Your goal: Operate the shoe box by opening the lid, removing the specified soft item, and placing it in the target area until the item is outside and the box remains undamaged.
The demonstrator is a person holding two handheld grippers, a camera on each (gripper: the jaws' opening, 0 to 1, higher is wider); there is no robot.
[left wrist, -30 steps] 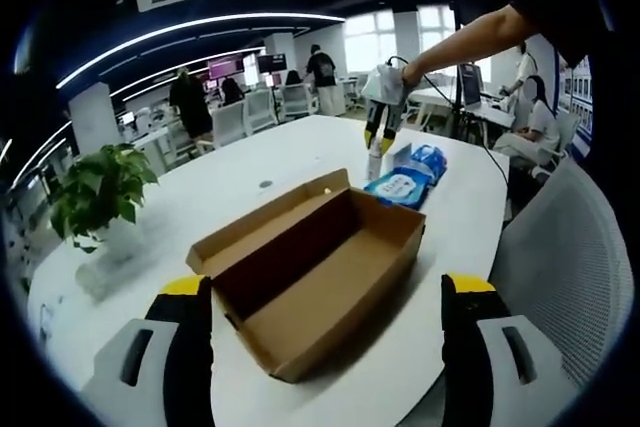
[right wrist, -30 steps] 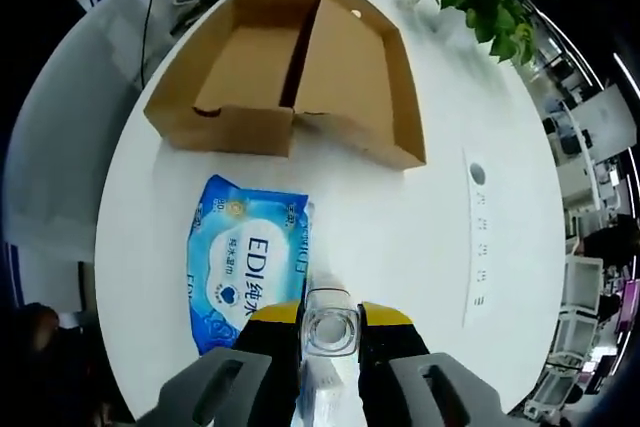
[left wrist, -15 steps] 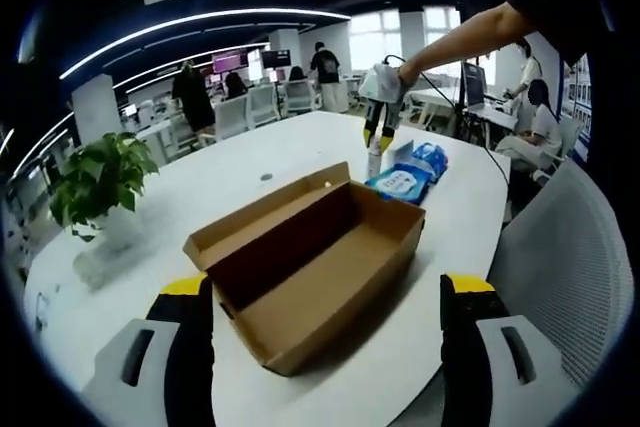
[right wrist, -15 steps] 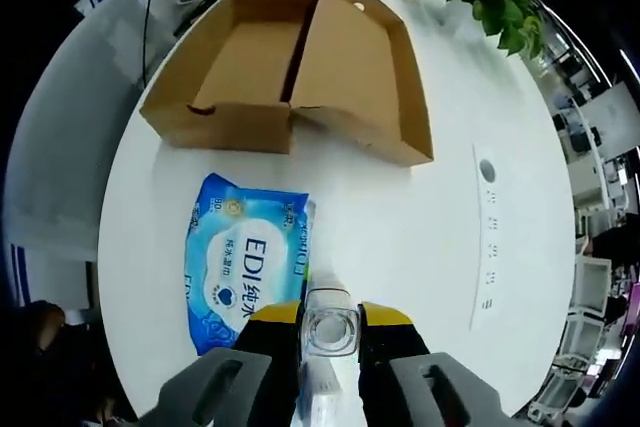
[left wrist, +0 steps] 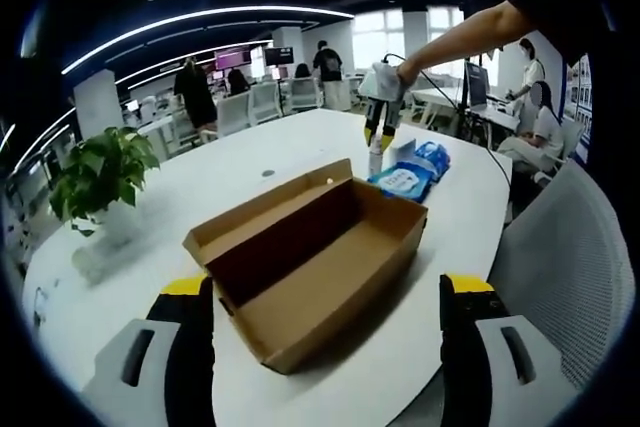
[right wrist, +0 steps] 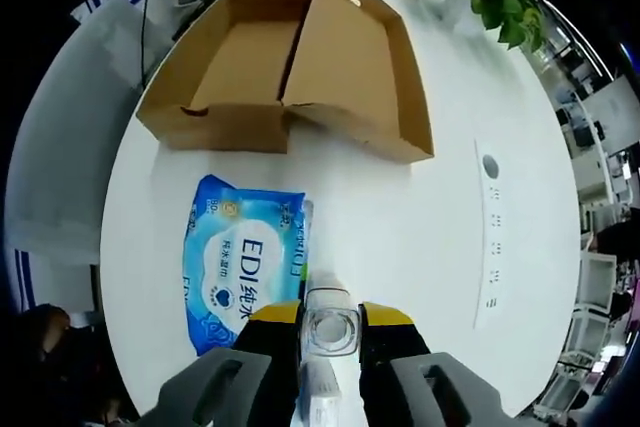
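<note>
**Box open, bottle in right claw, wipes pack already out**

Landmark: the shoe box (left wrist: 310, 272), open on the white counter (left wrist: 130, 277).

Left of the box, left gripper view: potted plant (left wrist: 95, 182) well apart, on the counter's far side. People and office chairs beyond, too small to detail.

The box itself: lid (right wrist: 355, 72) folded back flat beside the tray. Tray interior looks bare cardboard; nothing seen inside. No tears or crushed corners visible.

Left claw (left wrist: 325, 362): spread wide, nothing between its jaws, hovering on the near side of the box, one jaw off each end of it.

Right of the box, left gripper view: blue wipes pack (left wrist: 410, 175) lying flat on the counter, near the box but apart from it. Right claw (left wrist: 378, 137) is above it, held by an outstretched arm. A mesh chair back (left wrist: 560, 277) is at the counter edge.

Right gripper view: right claw (right wrist: 330, 332) is pinching a small clear bottle (right wrist: 330, 327) by its neck, cap toward the camera. The pack (right wrist: 243, 262) is just beside the bottle, between it and the box.

Risks, judged:
- The bottle's footing is hidden; if released while tilted or resting on the pack's soft edge, it may topple.
- The left claw is close to the box; a careless sweep could dent a wall or shove the box toward the pack.
- Whether the pack lies in the target area: cannot tell, no marking visible.
</note>
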